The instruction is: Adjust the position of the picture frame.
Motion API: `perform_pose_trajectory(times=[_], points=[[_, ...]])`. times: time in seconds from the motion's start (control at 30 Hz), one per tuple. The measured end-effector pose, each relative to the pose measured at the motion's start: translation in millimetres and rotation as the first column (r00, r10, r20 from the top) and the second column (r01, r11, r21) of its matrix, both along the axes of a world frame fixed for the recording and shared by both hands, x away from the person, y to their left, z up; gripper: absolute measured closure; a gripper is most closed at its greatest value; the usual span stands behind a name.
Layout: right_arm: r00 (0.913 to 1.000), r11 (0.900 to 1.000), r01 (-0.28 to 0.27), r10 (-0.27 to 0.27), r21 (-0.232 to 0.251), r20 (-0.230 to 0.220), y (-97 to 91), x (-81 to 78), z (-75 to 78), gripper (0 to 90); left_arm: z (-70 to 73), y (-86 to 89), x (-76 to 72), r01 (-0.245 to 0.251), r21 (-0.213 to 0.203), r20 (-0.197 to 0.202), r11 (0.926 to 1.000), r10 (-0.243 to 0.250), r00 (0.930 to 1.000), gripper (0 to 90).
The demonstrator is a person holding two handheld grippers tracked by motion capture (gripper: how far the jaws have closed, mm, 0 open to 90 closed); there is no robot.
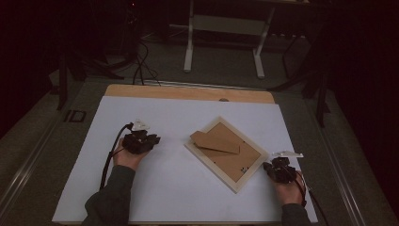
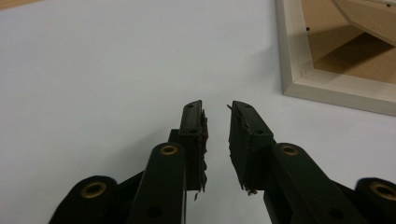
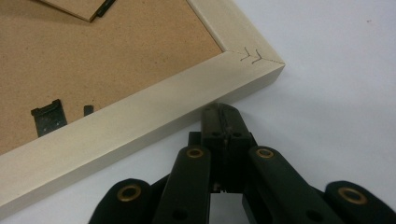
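Observation:
A light wooden picture frame (image 1: 237, 181) lies face down on the white sheet, turned at an angle, its brown backing board (image 1: 230, 157) up and its cardboard stand flap (image 1: 214, 141) folded out. My right gripper (image 1: 267, 165) is shut, its tips against the outer edge of the frame (image 3: 140, 116) near a corner; in the right gripper view the gripper (image 3: 223, 109) holds nothing. A small black clip (image 3: 48, 116) sits on the backing. My left gripper (image 1: 153, 140) rests left of the frame; its jaws (image 2: 217, 106) stand a narrow gap apart over bare sheet, the frame's corner (image 2: 299, 70) ahead to the right.
The white sheet (image 1: 164, 193) covers the table, with a wooden strip (image 1: 188, 92) along its far edge. Beyond it, on the dark floor, stand the legs of a metal stand (image 1: 189, 52) and some cables (image 1: 141, 66).

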State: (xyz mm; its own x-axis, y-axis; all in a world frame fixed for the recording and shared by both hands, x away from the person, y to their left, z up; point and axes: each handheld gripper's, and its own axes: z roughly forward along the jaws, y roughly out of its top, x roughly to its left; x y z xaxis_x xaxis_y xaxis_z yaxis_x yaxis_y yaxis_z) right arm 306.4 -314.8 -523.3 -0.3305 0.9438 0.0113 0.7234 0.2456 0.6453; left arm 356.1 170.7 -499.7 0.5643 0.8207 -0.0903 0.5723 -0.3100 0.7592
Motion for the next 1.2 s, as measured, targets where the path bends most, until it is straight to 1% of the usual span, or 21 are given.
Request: perform_pose_trajectory(times=[0.07,0.23,0.3,0.33,0.4,0.57,0.6,0.87,1.0,1.2], points=[[1.0000,1.0000,0.000,0.000,0.002,-0.001,-0.2,0.1,0.0,90.0,-0.6,-3.9,3.0,0.007,0.012,-0.001,0.9999,-0.007,1.0000,78.0],[1.0000,1.0000,-0.001,0.001,0.000,-0.003,-0.1,0.3,0.2,90.0,-1.9,-11.4,7.5,0.024,0.021,0.003,0.9995,-0.024,0.9997,83.0],[1.0000,1.0000,0.000,0.000,0.000,-0.004,0.1,0.6,0.3,90.0,-1.9,-12.2,7.8,0.029,0.021,0.004,0.9994,-0.029,0.9996,85.7],[1.0000,1.0000,-0.001,0.001,-0.001,-0.004,0.1,0.8,0.4,90.0,-2.3,-14.5,8.6,0.034,0.012,0.008,0.9993,-0.035,0.9994,87.3],[1.0000,1.0000,-0.001,0.001,-0.006,-0.004,0.5,1.2,0.6,90.0,-3.4,-16.8,9.9,0.038,0.010,0.006,0.9992,-0.038,0.9993,89.7],[1.0000,0.9999,-0.002,0.002,-0.013,-0.006,1.8,2.3,0.9,90.0,-6.4,-21.4,13.7,0.045,0.011,-0.005,0.9989,-0.044,0.9990,90.0],[1.0000,0.9999,-0.003,0.003,-0.017,-0.009,3.2,3.2,1.2,90.0,-7.8,-24.9,15.5,0.048,0.013,-0.008,0.9988,-0.048,0.9988,90.0],[0.9997,0.9993,-0.021,0.021,-0.031,-0.010,9.7,9.2,1.6,90.0,-11.9,-36.7,21.5,0.068,0.024,-0.022,0.9974,-0.068,0.9975,90.0],[0.9994,0.9994,-0.029,0.029,-0.020,-0.017,14.5,12.2,1.6,90.0,-15.3,-43.8,25.4,0.077,0.042,-0.031,0.9962,-0.076,0.9967,90.0],[0.9986,0.9984,-0.051,0.051,-0.024,-0.016,23.9,12.4,1.4,90.0,-19.0,-53.3,31.2,0.088,0.050,-0.042,0.9949,-0.086,0.9954,90.0]])
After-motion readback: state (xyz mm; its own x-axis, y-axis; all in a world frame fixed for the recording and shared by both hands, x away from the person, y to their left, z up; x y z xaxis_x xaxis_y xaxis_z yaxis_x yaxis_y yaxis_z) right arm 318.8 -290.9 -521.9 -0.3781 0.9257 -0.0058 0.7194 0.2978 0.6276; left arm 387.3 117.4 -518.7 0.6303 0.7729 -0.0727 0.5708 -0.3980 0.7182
